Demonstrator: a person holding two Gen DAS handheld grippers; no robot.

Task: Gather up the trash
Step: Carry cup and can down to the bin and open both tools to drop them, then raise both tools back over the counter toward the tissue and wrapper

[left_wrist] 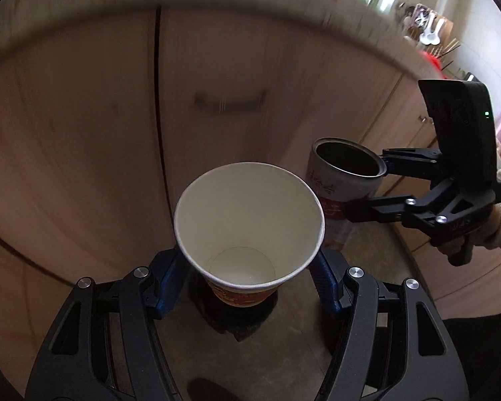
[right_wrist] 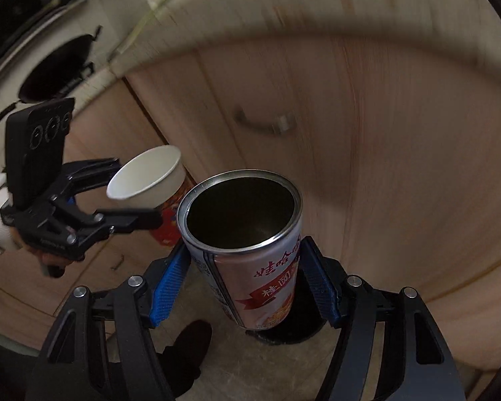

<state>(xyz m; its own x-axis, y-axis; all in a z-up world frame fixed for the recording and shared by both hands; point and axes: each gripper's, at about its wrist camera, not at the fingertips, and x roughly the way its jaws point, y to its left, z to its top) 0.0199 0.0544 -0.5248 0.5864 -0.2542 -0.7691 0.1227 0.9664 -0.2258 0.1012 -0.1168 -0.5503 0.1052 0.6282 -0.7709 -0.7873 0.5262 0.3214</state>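
The left gripper is clamped on a white paper cup — upright, mouth open, red print on its lower wall — with its blue finger pads pressed against both sides. The right gripper grips an opened tin can the same way, upright, its pink-and-red label facing the camera. Both are held in the air in front of light wooden cabinet doors — the can just beside the cup, above a dark round opening on the floor.

A mottled grey-beige floor runs up to the wooden cabinet doors. A dark round object sits on it near the cabinets.
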